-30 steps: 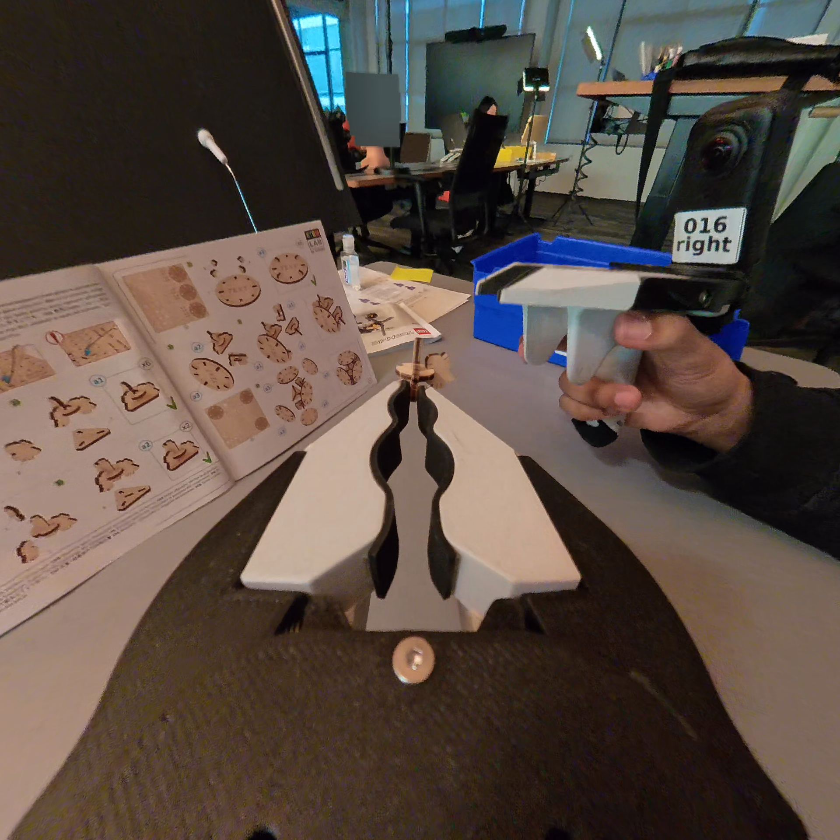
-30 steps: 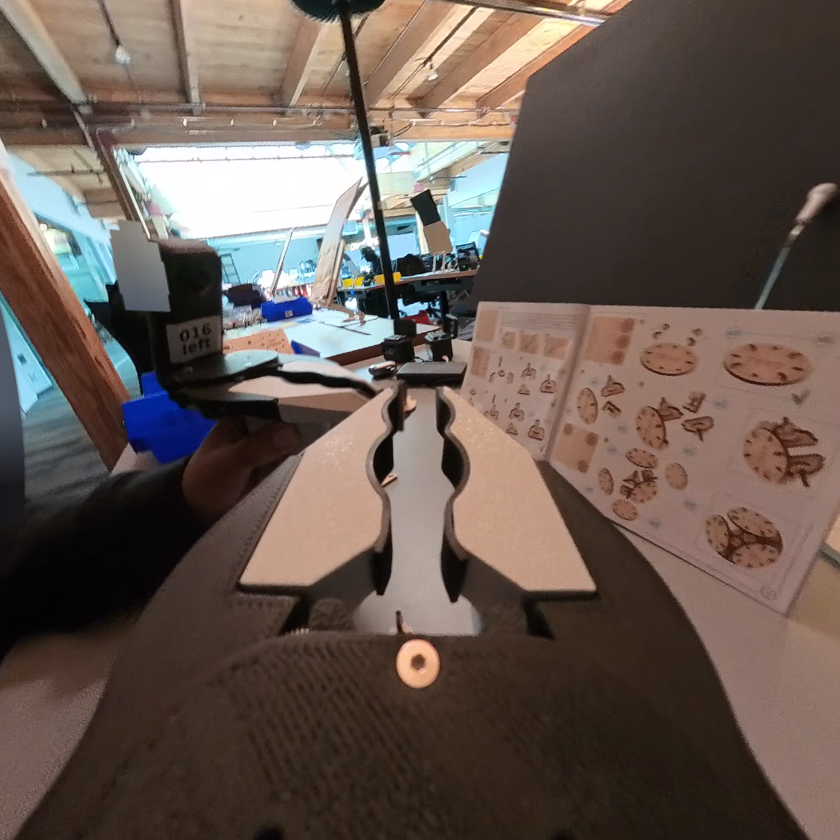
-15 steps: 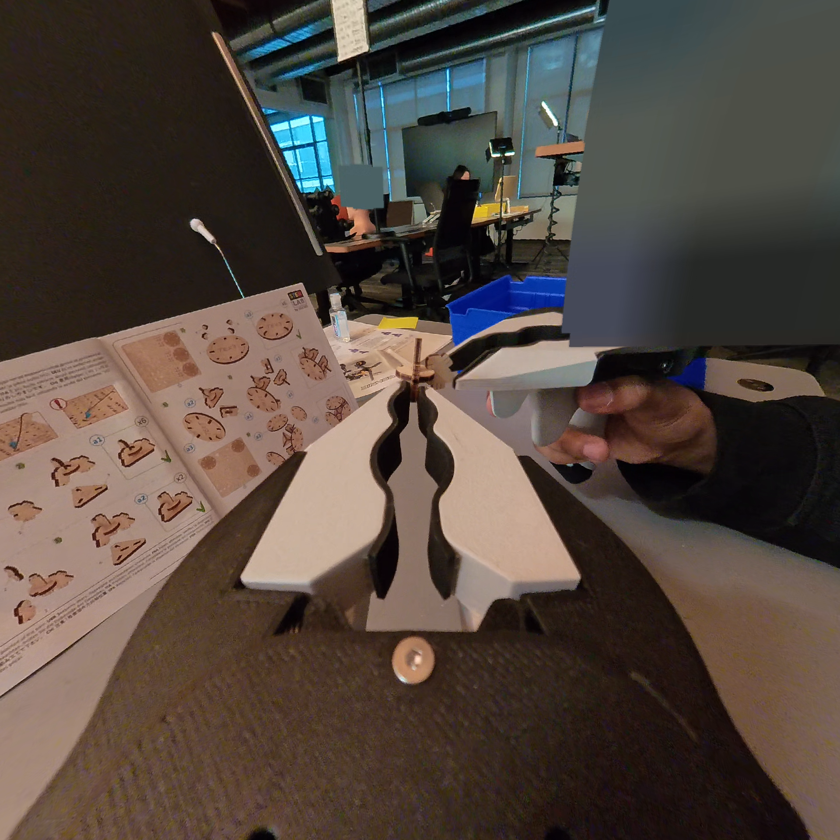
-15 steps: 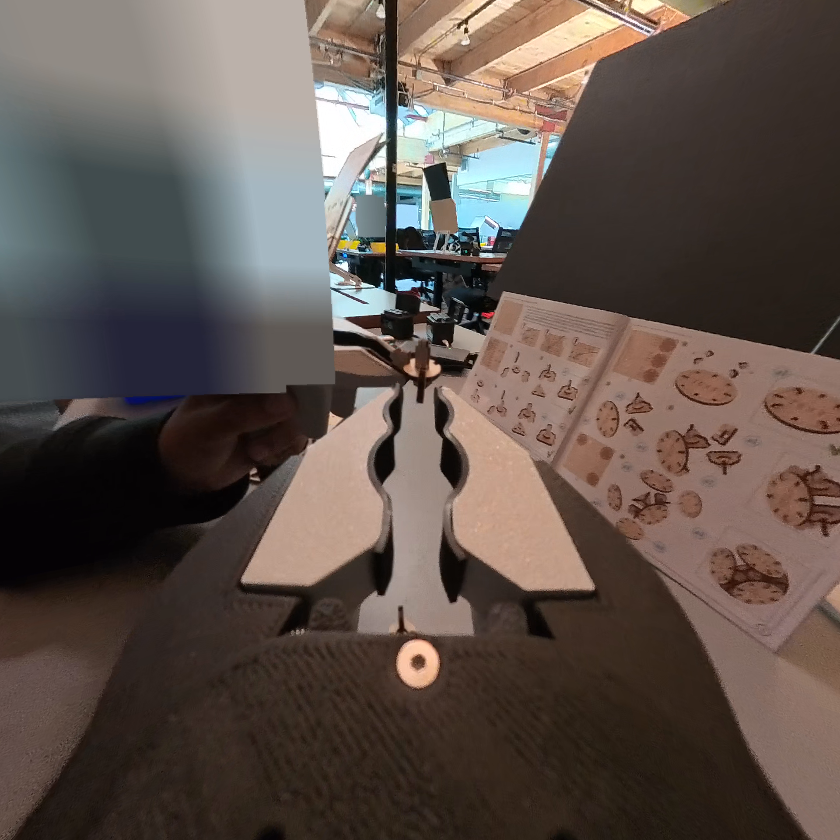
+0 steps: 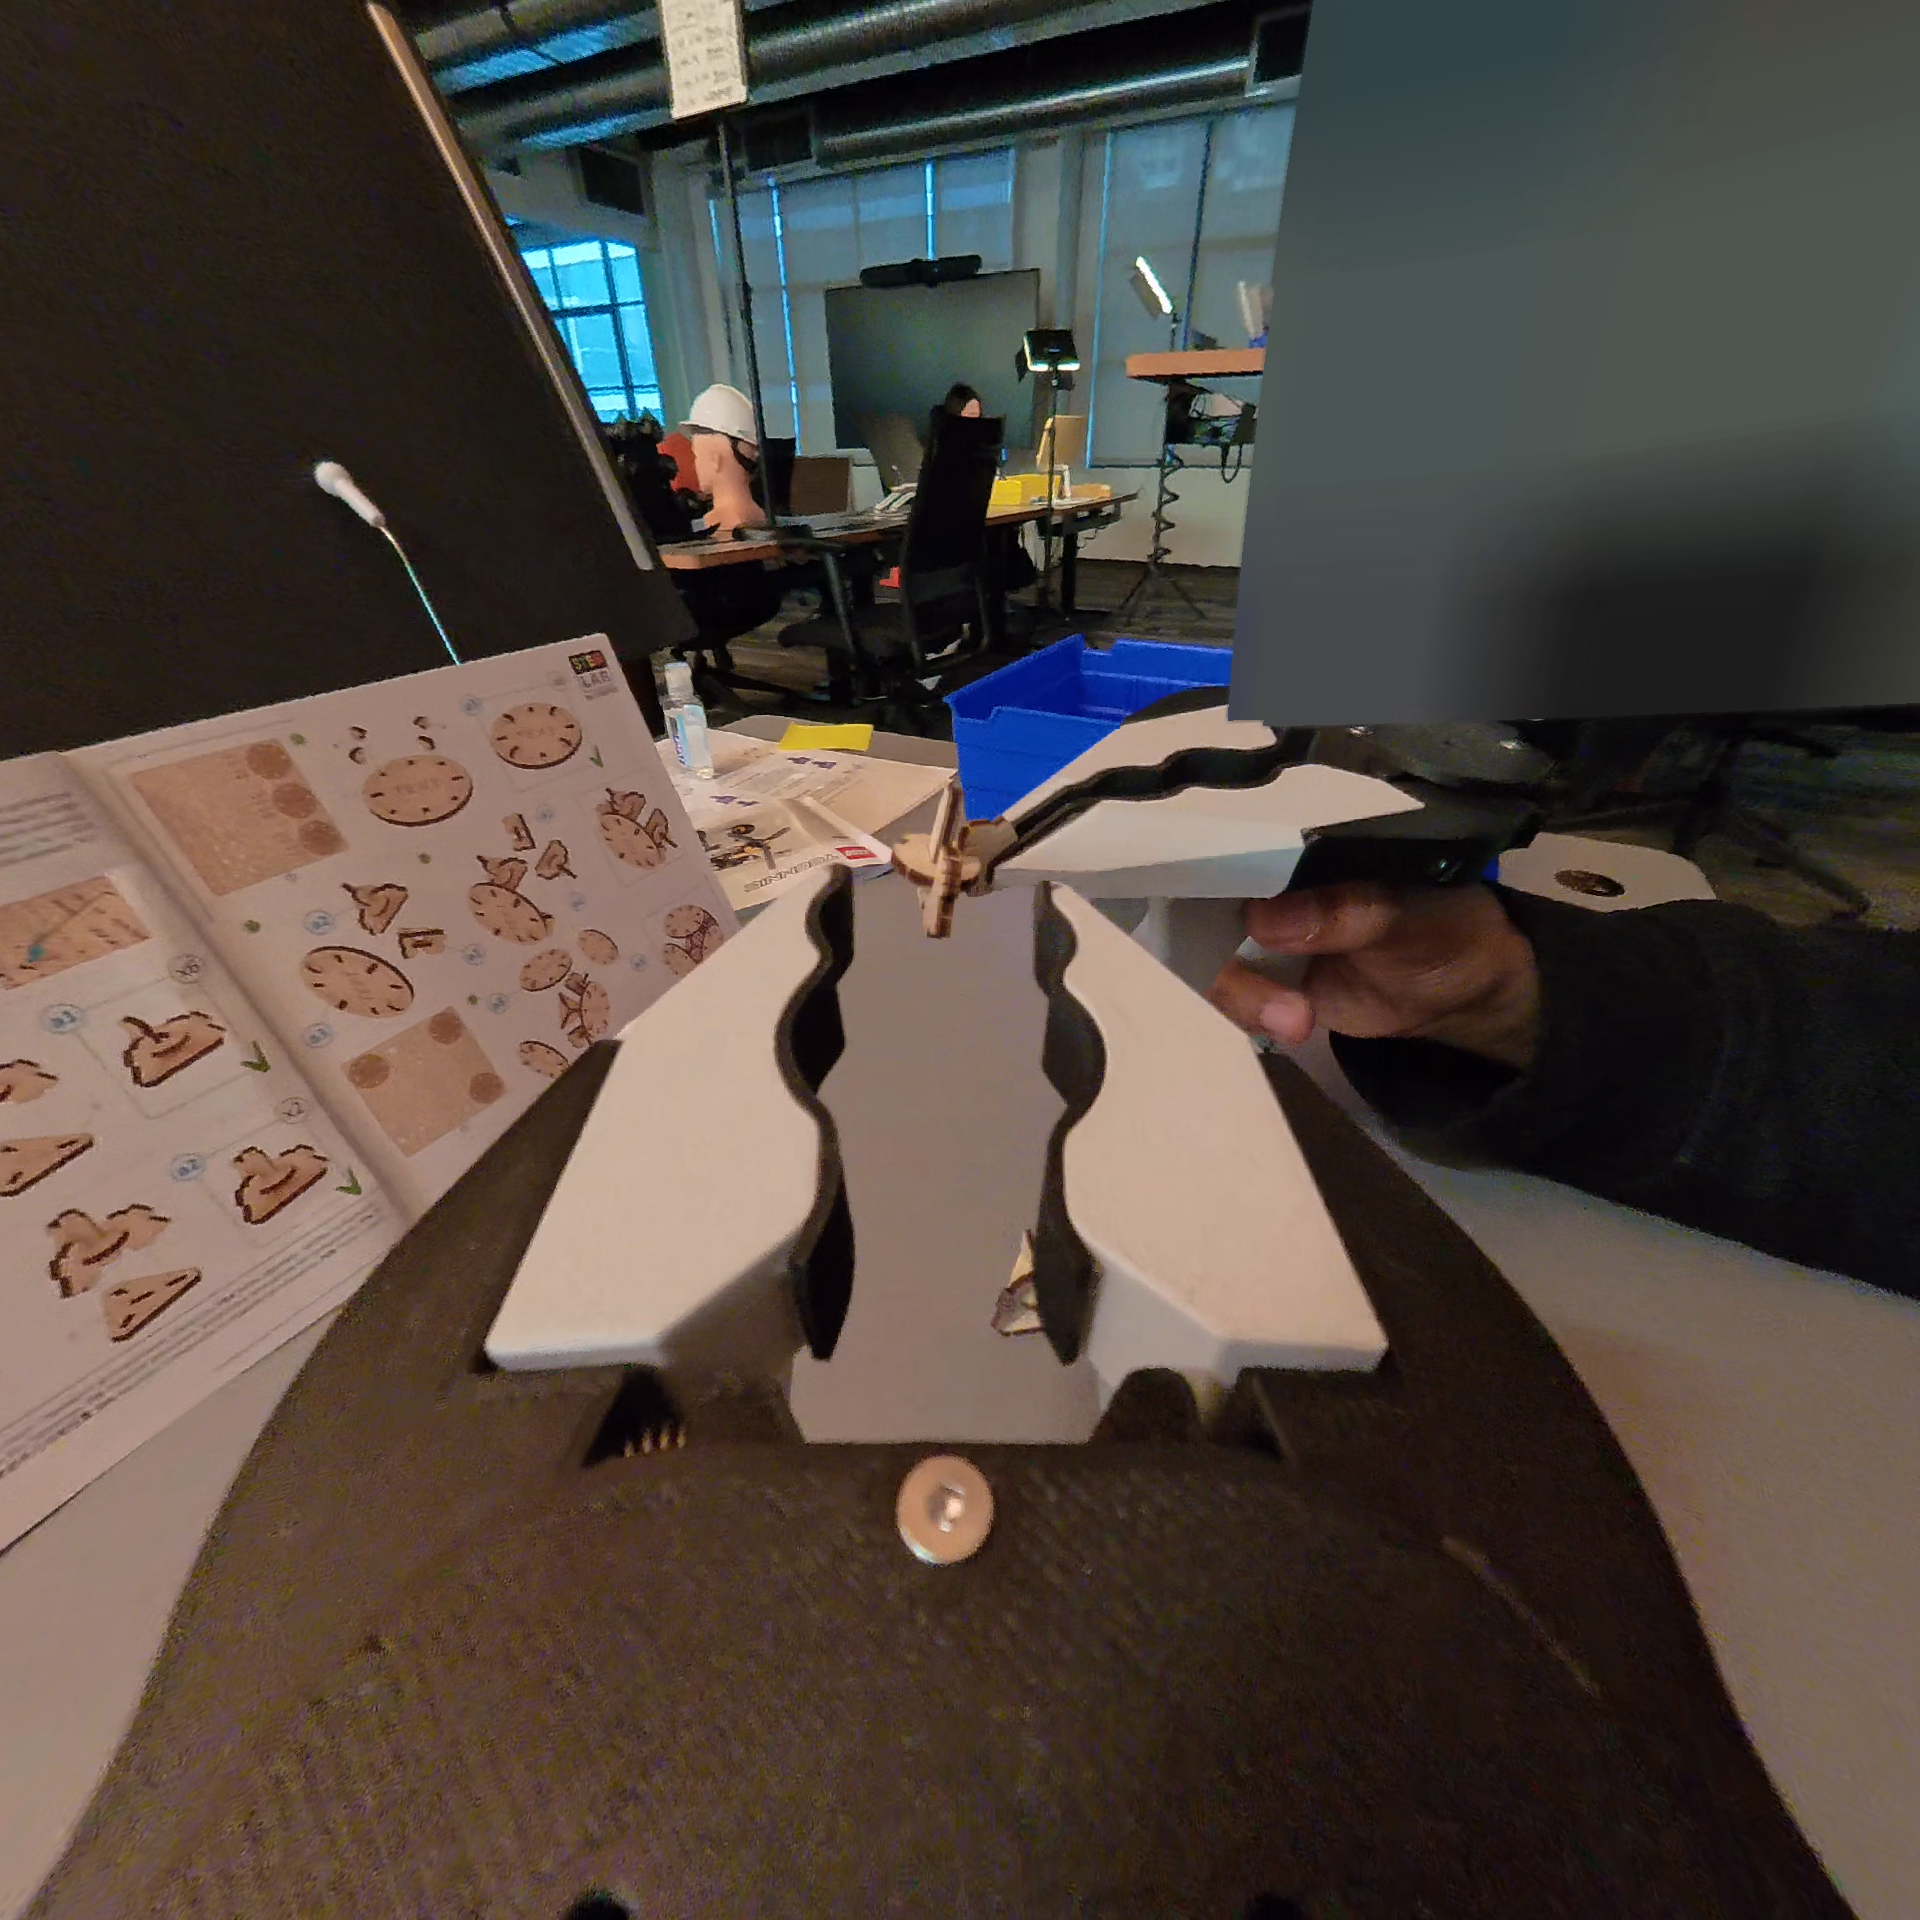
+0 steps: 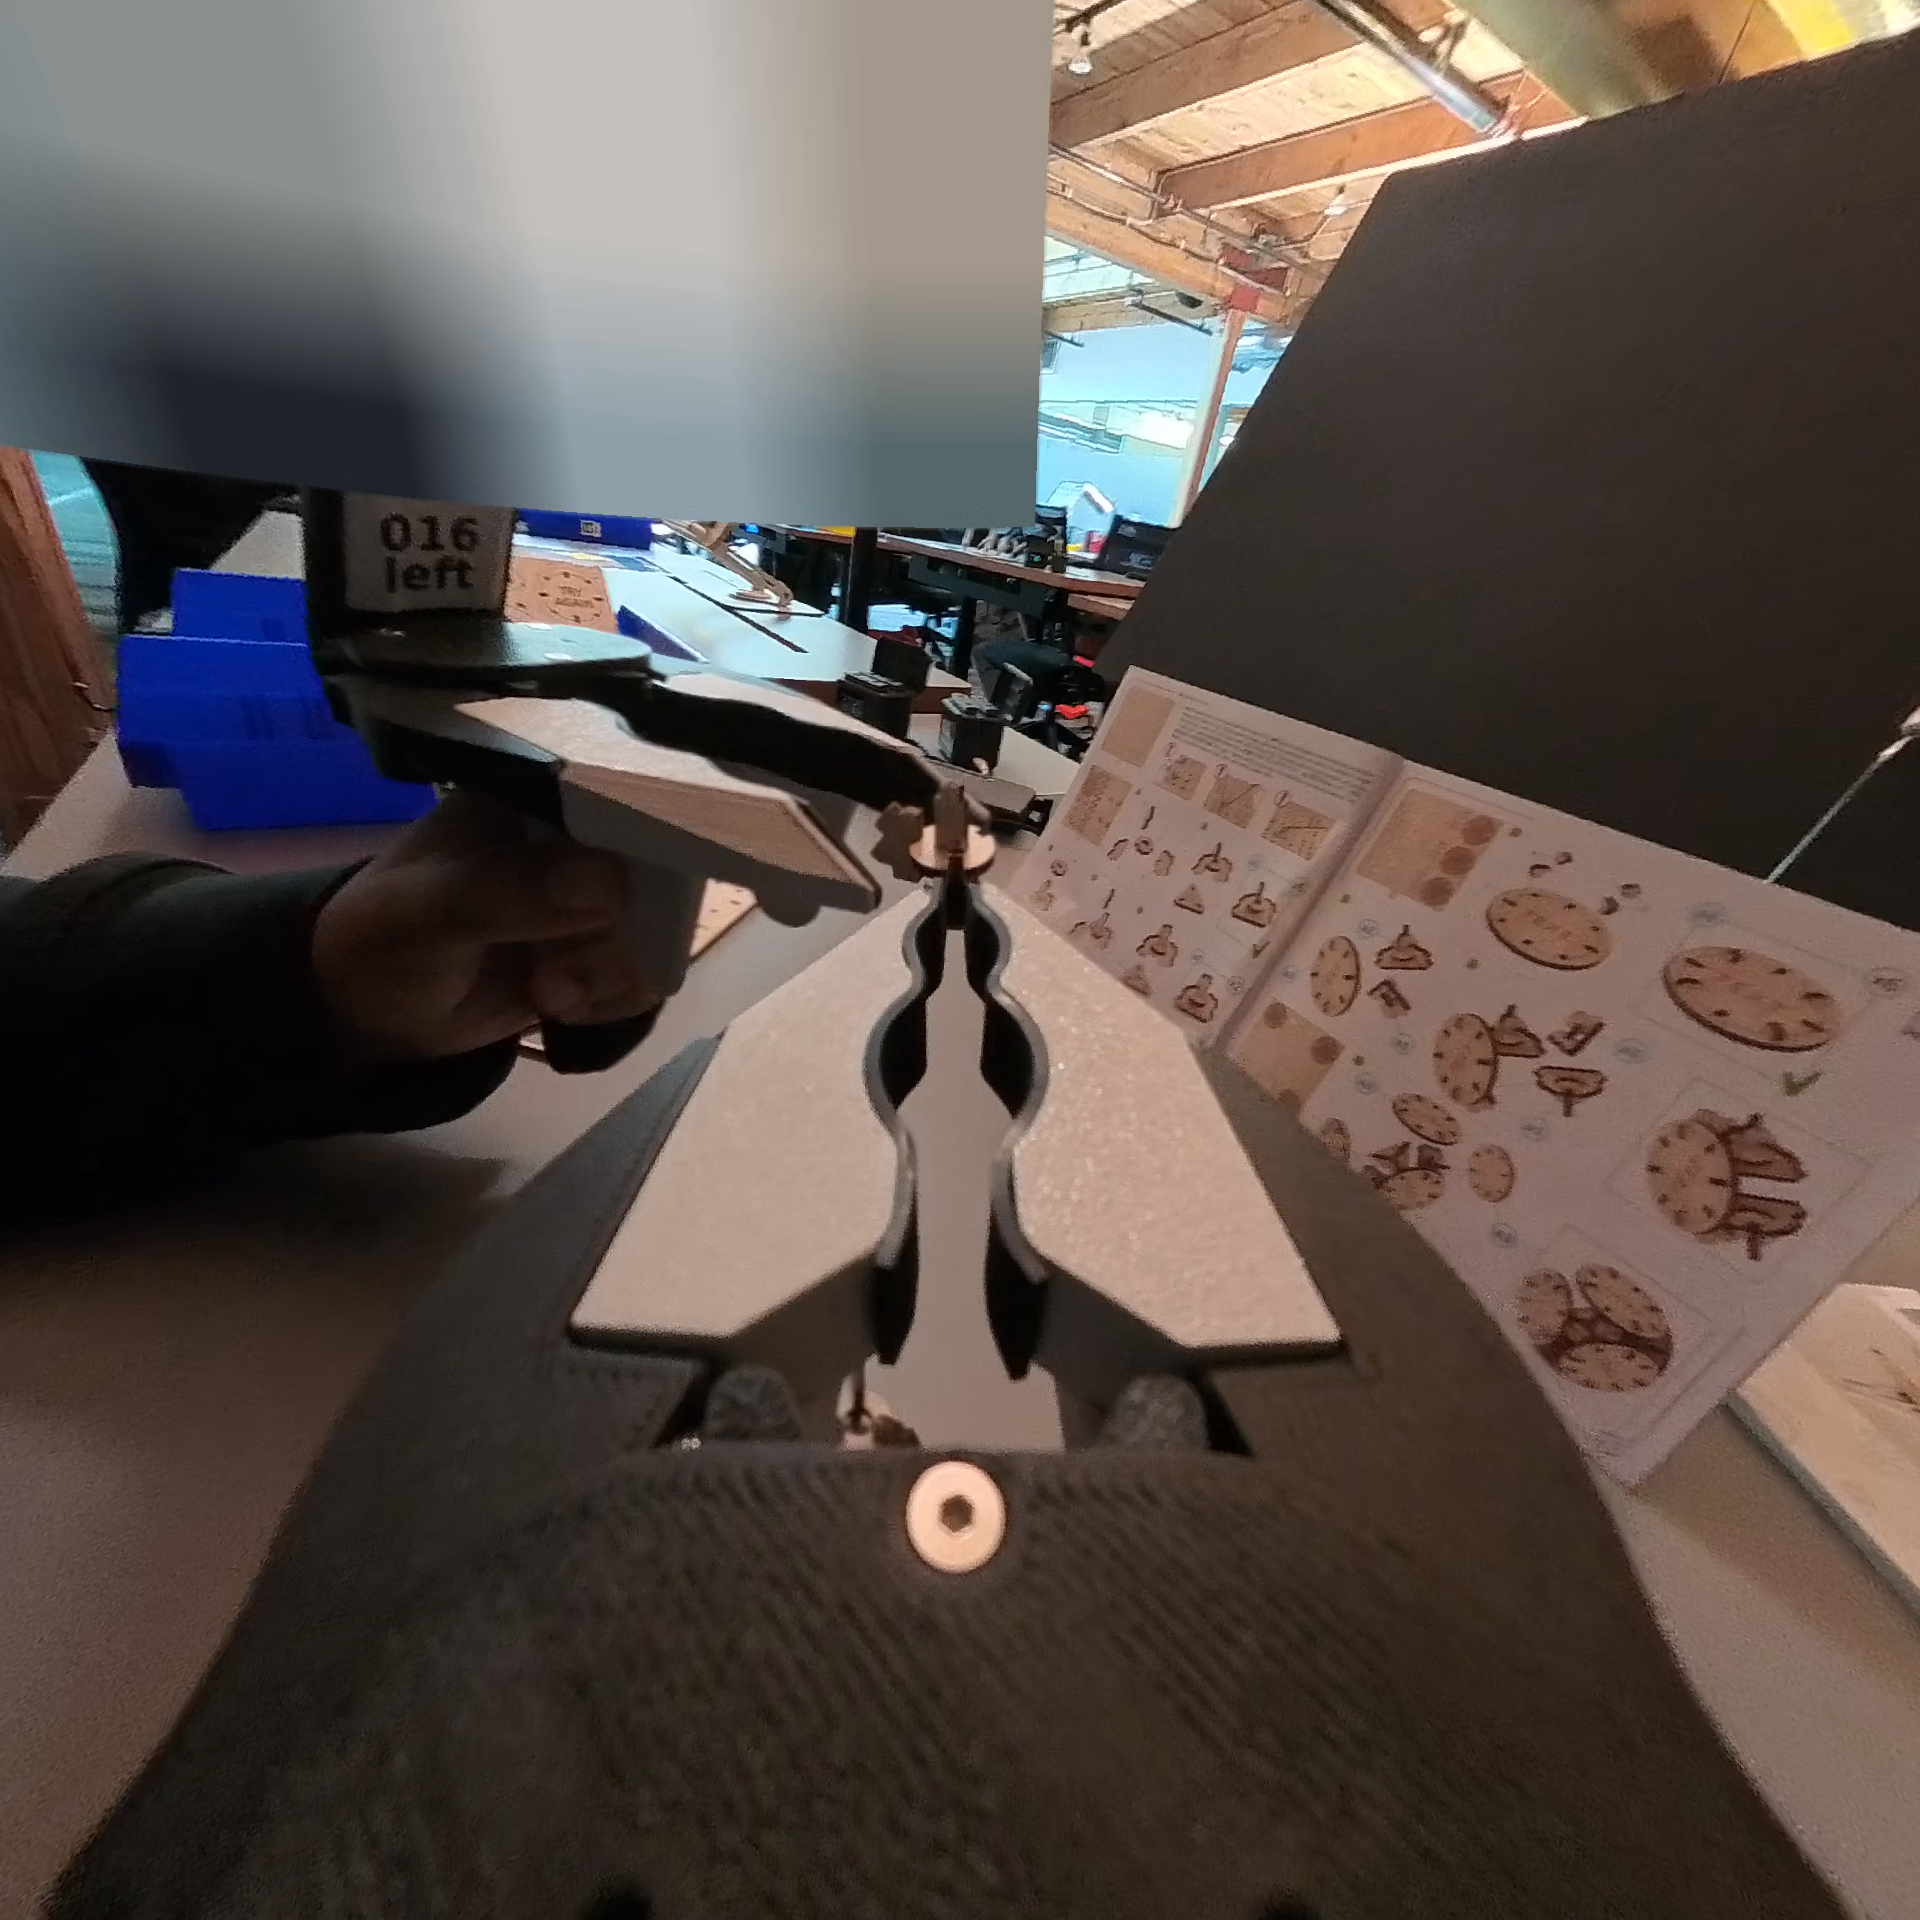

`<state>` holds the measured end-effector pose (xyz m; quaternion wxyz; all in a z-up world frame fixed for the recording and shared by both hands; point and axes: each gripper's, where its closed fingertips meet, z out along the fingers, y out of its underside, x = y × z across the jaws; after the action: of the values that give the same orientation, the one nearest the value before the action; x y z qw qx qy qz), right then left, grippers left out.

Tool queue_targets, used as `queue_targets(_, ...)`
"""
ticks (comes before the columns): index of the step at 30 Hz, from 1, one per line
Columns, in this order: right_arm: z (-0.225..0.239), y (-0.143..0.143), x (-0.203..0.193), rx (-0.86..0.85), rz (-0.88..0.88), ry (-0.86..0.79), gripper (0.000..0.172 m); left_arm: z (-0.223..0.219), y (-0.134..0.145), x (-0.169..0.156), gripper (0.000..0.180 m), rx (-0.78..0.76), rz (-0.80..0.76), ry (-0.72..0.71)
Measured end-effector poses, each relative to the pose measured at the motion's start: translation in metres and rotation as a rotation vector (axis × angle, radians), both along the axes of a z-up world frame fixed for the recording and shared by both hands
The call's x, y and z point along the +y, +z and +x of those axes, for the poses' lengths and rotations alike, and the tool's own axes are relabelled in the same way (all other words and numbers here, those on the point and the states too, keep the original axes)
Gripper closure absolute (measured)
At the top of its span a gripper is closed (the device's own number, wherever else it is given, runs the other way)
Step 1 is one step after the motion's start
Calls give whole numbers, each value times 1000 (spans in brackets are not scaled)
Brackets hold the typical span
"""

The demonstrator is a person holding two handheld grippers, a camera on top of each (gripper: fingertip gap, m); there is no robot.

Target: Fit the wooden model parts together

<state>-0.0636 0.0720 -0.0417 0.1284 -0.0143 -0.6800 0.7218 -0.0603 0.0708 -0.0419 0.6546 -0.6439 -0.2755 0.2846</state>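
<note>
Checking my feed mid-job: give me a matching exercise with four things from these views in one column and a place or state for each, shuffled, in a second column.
Things:
1. left gripper
2. right gripper
3. blue bin
4. booklet

States:
A. lies open, showing drawings of wooden parts
B. fingers spread apart, nothing between them
C. sits on the table behind the grippers
D. tips closed on a small wooden piece

Pairs: 1-B, 2-D, 3-C, 4-A

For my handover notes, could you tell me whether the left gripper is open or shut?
Open: the left gripper's fingers stand apart, touching nothing; the wooden piece hangs from the right gripper.
</note>
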Motion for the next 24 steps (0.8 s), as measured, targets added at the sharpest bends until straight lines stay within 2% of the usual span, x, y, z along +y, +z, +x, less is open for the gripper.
queue_targets(6,2,1,-1,-258,-37,117,171,5,-7,7,148,10,-59,-70)
queue_targets(10,0,-1,0,-499,-52,229,172,3,-8,3,157,-30,-20,-88)
queue_targets(14,0,-6,1,-661,-61,306,172,2,-11,0,169,-77,26,-122)
queue_targets(18,-2,-11,-1,-722,-50,315,172,3,-13,1,175,-90,30,-139)
queue_targets(24,-7,-16,-4,-734,-56,262,172,-4,-17,-3,178,-126,40,-69)
